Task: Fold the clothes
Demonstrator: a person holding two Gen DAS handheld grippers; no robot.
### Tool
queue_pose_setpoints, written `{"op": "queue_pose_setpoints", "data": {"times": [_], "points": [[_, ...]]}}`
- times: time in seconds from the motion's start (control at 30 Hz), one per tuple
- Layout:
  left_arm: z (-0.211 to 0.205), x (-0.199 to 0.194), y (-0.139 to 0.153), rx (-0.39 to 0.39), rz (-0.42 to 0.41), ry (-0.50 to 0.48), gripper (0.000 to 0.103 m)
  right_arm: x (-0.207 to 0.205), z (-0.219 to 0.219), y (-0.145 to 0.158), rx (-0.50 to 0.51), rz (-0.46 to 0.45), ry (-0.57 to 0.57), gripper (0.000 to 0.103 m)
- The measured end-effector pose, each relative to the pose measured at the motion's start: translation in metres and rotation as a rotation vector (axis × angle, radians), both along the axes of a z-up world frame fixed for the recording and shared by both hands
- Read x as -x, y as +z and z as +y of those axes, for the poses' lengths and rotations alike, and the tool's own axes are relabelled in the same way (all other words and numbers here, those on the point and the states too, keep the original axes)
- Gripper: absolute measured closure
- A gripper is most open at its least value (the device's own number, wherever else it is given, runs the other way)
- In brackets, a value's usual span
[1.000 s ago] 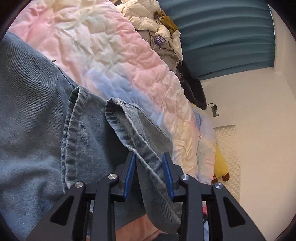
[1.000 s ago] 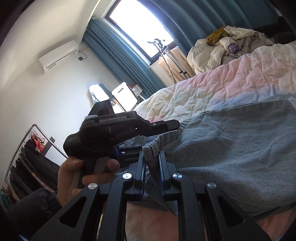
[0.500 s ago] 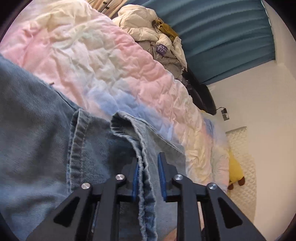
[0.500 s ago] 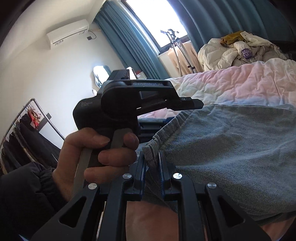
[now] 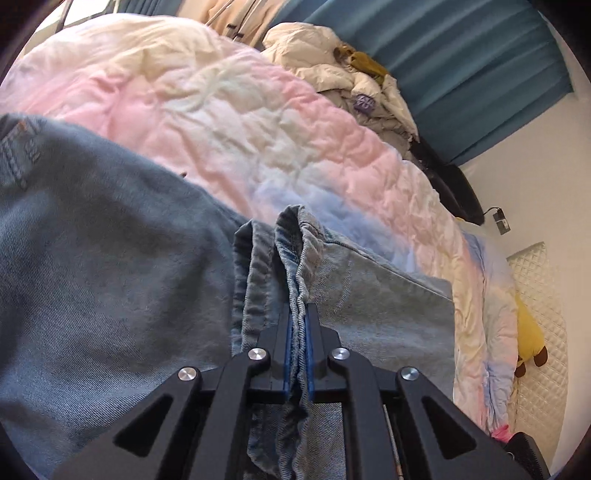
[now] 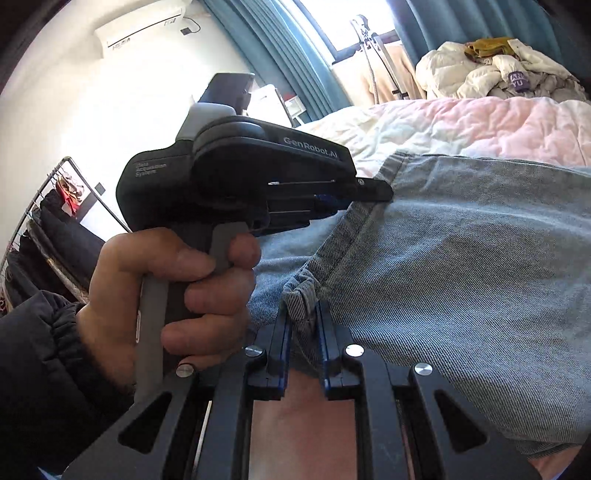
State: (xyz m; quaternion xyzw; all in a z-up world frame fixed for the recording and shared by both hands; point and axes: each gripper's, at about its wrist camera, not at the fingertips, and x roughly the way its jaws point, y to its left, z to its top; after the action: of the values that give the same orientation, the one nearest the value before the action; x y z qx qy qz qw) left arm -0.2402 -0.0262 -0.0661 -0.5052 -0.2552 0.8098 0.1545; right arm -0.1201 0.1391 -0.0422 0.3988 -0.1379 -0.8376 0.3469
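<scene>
Jeans (image 5: 110, 295) hem, hand (image 6: 177, 295) right-view only

We record a bed (image 5: 229, 122) under a quilted pastel cover, pink, cream and pale blue. Jeans (image 5: 110, 280) lie spread on it from 9 o'clock to 6 o'clock in the left wrist view. A heap of pale clothes (image 5: 343, 85) sits at 1 o'clock. A yellow plush (image 5: 528, 332) at 4 o'clock, at the bed's edge.

A home bedroom is showing here: a pastel quilt (image 5: 258, 122) is covering the bed, with teal curtains (image 6: 280, 55) hanging at the window. A wall air conditioner (image 6: 140, 27) and a loaded clothes rack (image 6: 48, 221) are standing by.
</scene>
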Motion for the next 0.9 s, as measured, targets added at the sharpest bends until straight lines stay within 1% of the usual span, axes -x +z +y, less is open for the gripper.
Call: {"op": "queue_pose_setpoints", "data": {"times": [0.07,0.2,0.23,0.27,0.3,0.4,0.47,0.53,0.6,0.67,0.73,0.77,0.83,0.87,0.9], "points": [[-0.002,-0.002,-0.002,-0.026,-0.027,0.019,0.096,0.003,0.001,-0.006,0.012,-0.031,0.006,0.089],[-0.013,-0.015,0.009,-0.073,-0.025,0.052,0.096,0.004,0.008,-0.006,0.037,-0.046,-0.006,0.088],[-0.018,-0.022,0.013,-0.092,-0.016,0.056,0.093,0.004,0.01,-0.005,0.042,-0.049,-0.009,0.088],[-0.022,-0.028,0.016,-0.112,-0.007,0.059,0.087,0.003,0.013,-0.005,0.049,-0.053,-0.013,0.088],[-0.027,-0.035,0.018,-0.13,0.0,0.061,0.085,0.002,0.015,-0.004,0.054,-0.055,-0.016,0.088],[-0.042,-0.058,0.014,-0.194,-0.003,0.055,0.081,-0.004,0.016,-0.003,0.028,-0.034,-0.012,0.088],[-0.048,-0.069,0.006,-0.216,-0.027,0.052,0.076,-0.008,0.016,-0.002,0.011,-0.019,-0.01,0.088],[-0.055,-0.078,-0.001,-0.244,-0.054,0.072,0.076,-0.012,0.016,-0.001,-0.006,-0.005,-0.007,0.088],[-0.059,-0.084,-0.006,-0.31,-0.05,0.077,0.074,-0.017,0.017,0.001,-0.023,0.01,-0.005,0.088],[-0.062,-0.088,-0.01,-0.367,-0.04,0.076,0.067,-0.021,0.017,0.002,-0.039,0.024,-0.003,0.088],[-0.061,-0.088,-0.016,-0.415,-0.064,0.07,0.063,-0.032,0.02,0.006,-0.053,0.03,-0.011,0.088],[-0.06,-0.088,-0.019,-0.437,-0.072,0.065,0.062,-0.037,0.02,0.009,-0.062,0.037,-0.015,0.088],[-0.06,-0.089,-0.02,-0.452,-0.07,0.058,0.062,-0.045,0.015,0.017,-0.096,0.078,-0.019,0.088],[-0.06,-0.089,-0.019,-0.453,-0.066,0.056,0.062,-0.047,0.009,0.019,-0.132,0.1,-0.02,0.08],[-0.059,-0.091,-0.018,-0.453,-0.061,0.052,0.062,-0.049,0.004,0.02,-0.168,0.123,-0.021,0.063]]}}
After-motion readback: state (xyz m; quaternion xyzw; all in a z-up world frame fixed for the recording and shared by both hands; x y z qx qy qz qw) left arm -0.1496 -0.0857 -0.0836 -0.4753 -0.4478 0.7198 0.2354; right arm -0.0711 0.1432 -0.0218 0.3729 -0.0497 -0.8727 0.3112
